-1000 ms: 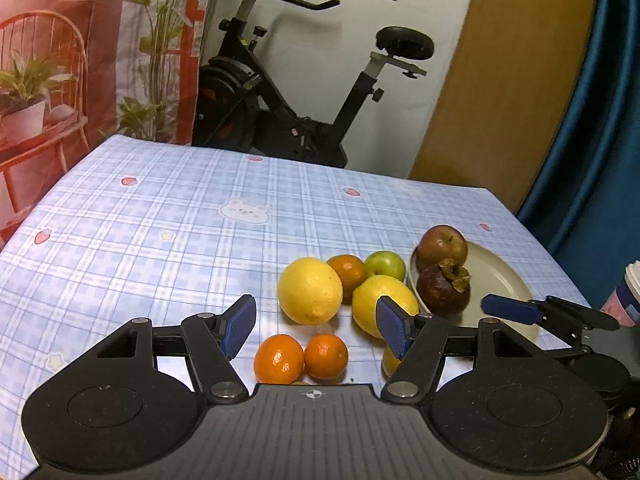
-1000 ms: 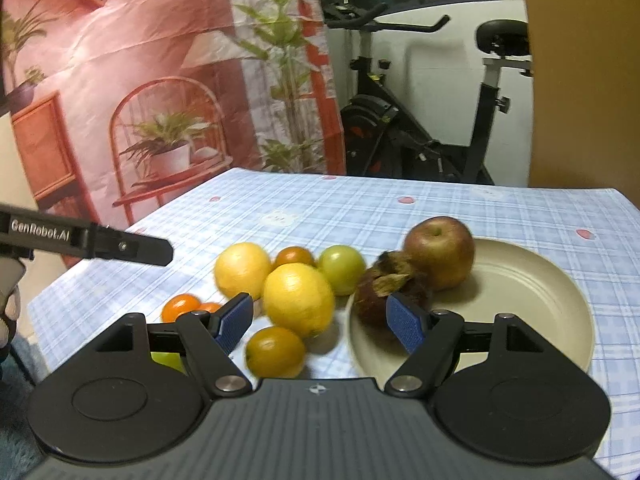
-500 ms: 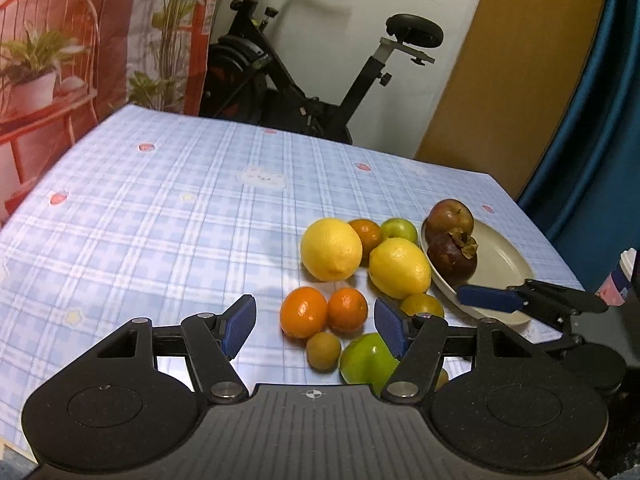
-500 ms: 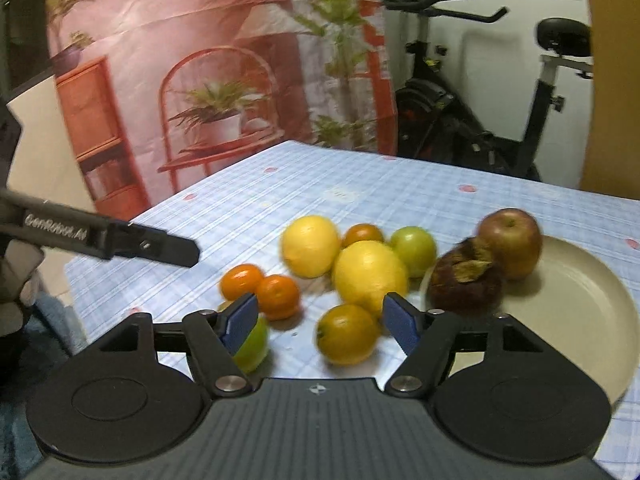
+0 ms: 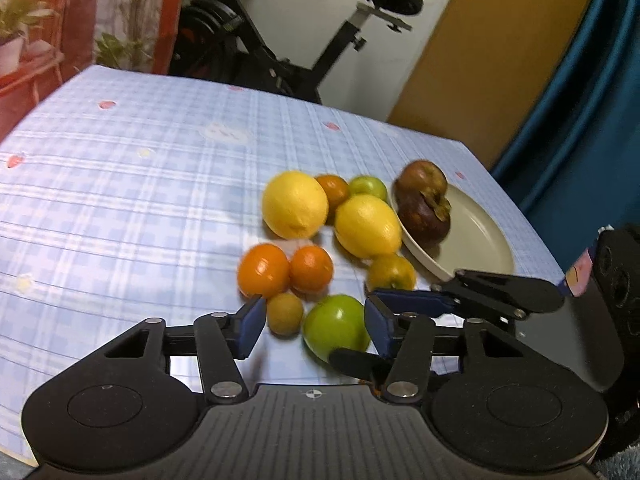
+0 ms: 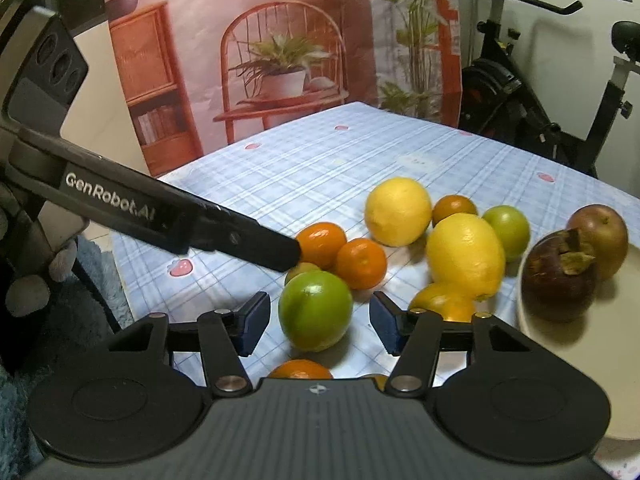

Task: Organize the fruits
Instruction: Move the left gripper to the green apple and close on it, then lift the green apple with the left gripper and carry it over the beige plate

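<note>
Smooth, glossy round green fruit (image 6: pixel 315 311) at the near edge of the heap on the blue-and-white checked tablecloth (image 5: pixel 120 184), sitting between the blue pads of the right gripper (image 6: pixel 319 322) with a sliver of cloth showing on either side; jaws just closing in, not yet pressing. Just behind it a small dull yellow-green fruit (image 5: pixel 285 313), lying between the blue pads of the left gripper (image 5: pixel 315 330), also just narrowing and untouched by either pad. Farther back two shiny orange tangerines (image 6: pixel 342 252) side by side, then two large pebbly-skinned yellow lemons (image 6: pixel 430 232), a small orange fruit and a small green one beyond. Right of the heap a matte cream round plate (image 5: pixel 480 240), carrying a dark purple mangosteen with a dry brown calyx (image 6: pixel 560 276) and a reddish-brown apple (image 6: pixel 600 236) touching it. White lettering "GenRobot.AI" along the black finger of the left gripper, seen from the right wrist.
</note>
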Available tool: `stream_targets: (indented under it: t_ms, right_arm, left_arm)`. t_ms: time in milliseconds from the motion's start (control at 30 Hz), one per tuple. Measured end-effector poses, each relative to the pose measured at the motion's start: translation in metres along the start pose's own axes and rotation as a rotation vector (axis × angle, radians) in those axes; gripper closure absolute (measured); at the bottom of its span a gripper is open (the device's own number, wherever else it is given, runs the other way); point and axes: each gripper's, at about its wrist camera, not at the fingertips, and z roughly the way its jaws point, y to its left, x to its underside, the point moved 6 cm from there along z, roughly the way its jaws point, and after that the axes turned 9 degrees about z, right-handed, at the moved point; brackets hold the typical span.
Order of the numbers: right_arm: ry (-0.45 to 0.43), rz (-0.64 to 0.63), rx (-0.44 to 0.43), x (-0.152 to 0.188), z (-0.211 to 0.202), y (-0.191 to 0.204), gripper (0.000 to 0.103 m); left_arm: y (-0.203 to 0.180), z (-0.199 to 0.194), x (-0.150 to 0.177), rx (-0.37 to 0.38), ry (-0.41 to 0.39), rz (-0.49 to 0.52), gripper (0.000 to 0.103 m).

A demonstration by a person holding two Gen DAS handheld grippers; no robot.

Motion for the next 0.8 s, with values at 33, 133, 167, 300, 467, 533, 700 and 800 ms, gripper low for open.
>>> stream_targets:
  t_ms: [33,133,167,300,467,533,700,800]
  right_arm:
    - [0.002,0.001,-0.002,-0.001,0.001,0.000,0.045]
    - [0.006,0.009,-0.007,0.000,0.003,-0.002,0.045]
    - [0.007,0.012,-0.008,0.000,0.004,-0.002,0.046]
    - [0.015,0.017,-0.014,0.003,0.007,-0.004,0.048]
    - [0.022,0.021,-0.020,0.006,0.012,-0.003,0.052]
    - [0.027,0.021,-0.021,0.006,0.014,-0.004,0.052]
    - [0.027,0.030,-0.026,0.008,0.016,-0.005,0.053]
    - [0.026,0.030,-0.030,0.009,0.016,-0.006,0.055]
  left_arm:
    - [-0.001,0.001,0.001,0.010,0.004,0.000,0.048]
    - [-0.002,0.004,0.003,0.038,0.012,-0.004,0.049]
    - [-0.003,0.004,0.004,0.046,0.016,-0.004,0.050]
    - [-0.009,0.010,0.005,0.078,0.035,0.018,0.050]
    - [-0.007,0.019,0.008,0.090,0.065,0.011,0.050]
    - [-0.005,0.022,0.009,0.094,0.074,0.004,0.050]
    - [-0.004,0.029,0.011,0.100,0.088,-0.003,0.051]
    - [-0.004,0.029,0.010,0.092,0.085,0.001,0.057]
